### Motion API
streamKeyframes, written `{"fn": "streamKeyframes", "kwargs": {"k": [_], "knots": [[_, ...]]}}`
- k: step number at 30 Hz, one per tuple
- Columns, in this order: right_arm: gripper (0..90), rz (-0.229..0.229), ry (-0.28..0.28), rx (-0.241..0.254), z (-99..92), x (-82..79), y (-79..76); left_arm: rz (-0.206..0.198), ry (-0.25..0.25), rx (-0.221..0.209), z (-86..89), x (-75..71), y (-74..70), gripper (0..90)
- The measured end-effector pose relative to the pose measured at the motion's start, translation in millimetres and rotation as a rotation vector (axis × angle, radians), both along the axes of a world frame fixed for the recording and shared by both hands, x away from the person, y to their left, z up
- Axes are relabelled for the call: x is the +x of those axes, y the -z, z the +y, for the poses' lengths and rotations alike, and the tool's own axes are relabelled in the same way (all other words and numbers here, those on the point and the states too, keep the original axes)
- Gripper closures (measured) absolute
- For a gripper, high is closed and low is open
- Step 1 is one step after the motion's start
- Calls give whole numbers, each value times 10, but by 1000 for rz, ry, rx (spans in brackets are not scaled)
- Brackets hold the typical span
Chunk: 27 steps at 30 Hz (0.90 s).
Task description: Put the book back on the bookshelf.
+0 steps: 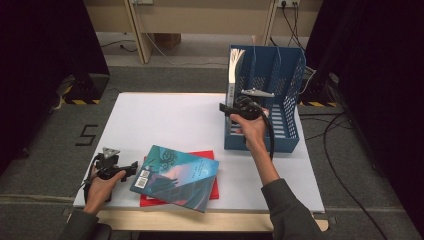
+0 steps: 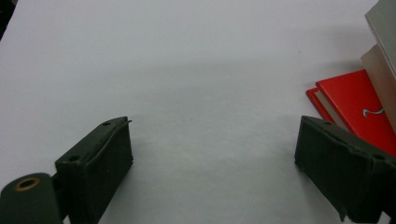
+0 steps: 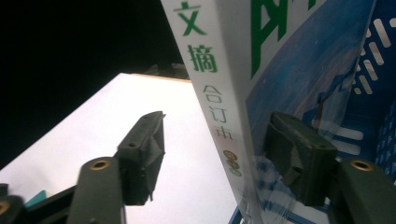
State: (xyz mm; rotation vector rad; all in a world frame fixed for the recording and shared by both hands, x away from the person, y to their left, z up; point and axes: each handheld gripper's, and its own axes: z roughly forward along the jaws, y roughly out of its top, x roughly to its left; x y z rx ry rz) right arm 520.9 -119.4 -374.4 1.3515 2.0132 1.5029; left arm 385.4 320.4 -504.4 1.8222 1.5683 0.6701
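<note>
The right gripper, jaws apart around the upright book in the blue basket at two o'clock; the left gripper rests with jaws wide apart on the surface.

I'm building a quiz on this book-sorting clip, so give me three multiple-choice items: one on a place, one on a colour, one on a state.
1. Where does the white-spined book stand?
A. In the blue rack's left end
B. Flat on the table
C. On the floor

2. What colour is the book under the teal book?
A. Yellow
B. Red
C. Black

3. How do the right gripper's jaws stand?
A. Clamped on the teal book
B. Shut on nothing
C. Open, the white-spined book's spine between them

Answers:
1 A: in the high view it stands upright at the left wall of the blue rack.
2 B: red edges stick out beneath the teal cover.
3 C: a gap shows between the left pad and the spine.
</note>
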Motion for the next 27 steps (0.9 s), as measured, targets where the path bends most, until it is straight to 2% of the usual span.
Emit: {"fn": "streamKeyframes", "kwargs": {"k": [3, 5, 7, 13, 15, 19, 27], "knots": [[385, 9, -6, 9, -25, -18, 10, 1, 1, -1, 2, 0, -1, 102], [380, -5, -17, -12, -24, -46, -5, 0, 1, -1, 2, 0, -1, 101], [369, 5, -16, 5, -24, -52, -9, 1, 1, -2, 3, 0, -1, 102], [358, 9, -12, 3, -57, -65, -48, 2, 2, -4, 5, 0, -2, 103], [351, -5, -10, -13, -70, -80, -55, 1, 2, -4, 5, 0, -2, 103], [338, -3, -20, -19, -84, -133, -59, 2, 3, -6, 7, 0, -2, 103], [315, -12, -10, -13, -209, -225, -77, 1, 1, -3, 4, -1, -2, 103]]}}
